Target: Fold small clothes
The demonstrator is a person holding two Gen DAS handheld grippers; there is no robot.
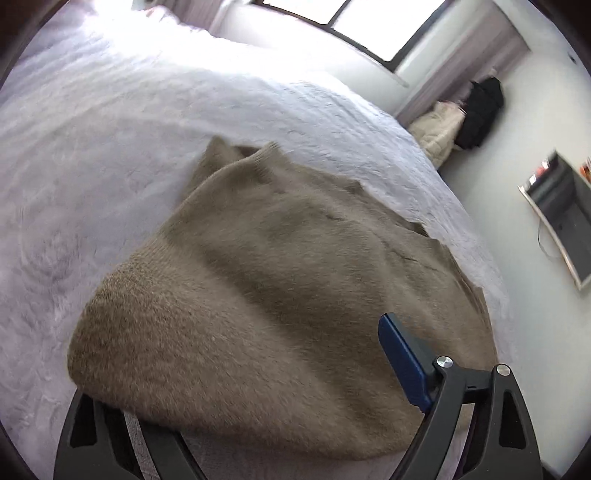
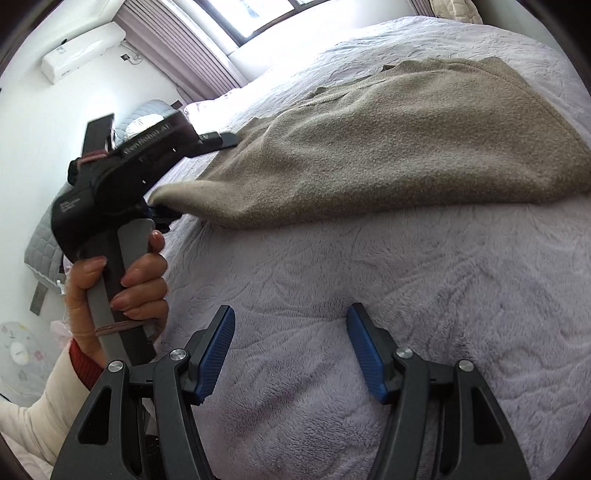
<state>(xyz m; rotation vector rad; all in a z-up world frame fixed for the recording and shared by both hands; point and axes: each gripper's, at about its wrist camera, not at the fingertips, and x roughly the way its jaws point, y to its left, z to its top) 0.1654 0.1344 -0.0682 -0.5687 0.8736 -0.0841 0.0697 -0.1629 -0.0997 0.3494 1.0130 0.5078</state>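
Observation:
A tan knitted sweater (image 1: 280, 280) lies on the pale lilac fleece bedspread (image 1: 74, 155). In the left wrist view its near end drapes over my left gripper (image 1: 295, 391); only the right blue pad (image 1: 402, 362) shows and the left one is hidden under the cloth. In the right wrist view the left gripper (image 2: 157, 208) pinches the sweater's near corner and lifts it off the bed, while the rest of the sweater (image 2: 388, 155) lies flat. My right gripper (image 2: 291, 350) is open and empty above bare bedspread (image 2: 332, 273), in front of the sweater.
The bed's right edge drops to a white floor (image 1: 491, 173) with a black bag (image 1: 482, 110), a beige bundle (image 1: 439, 129) and a framed panel (image 1: 561, 218). A window (image 2: 255, 14), curtains and a wall air conditioner (image 2: 81, 48) are behind the bed.

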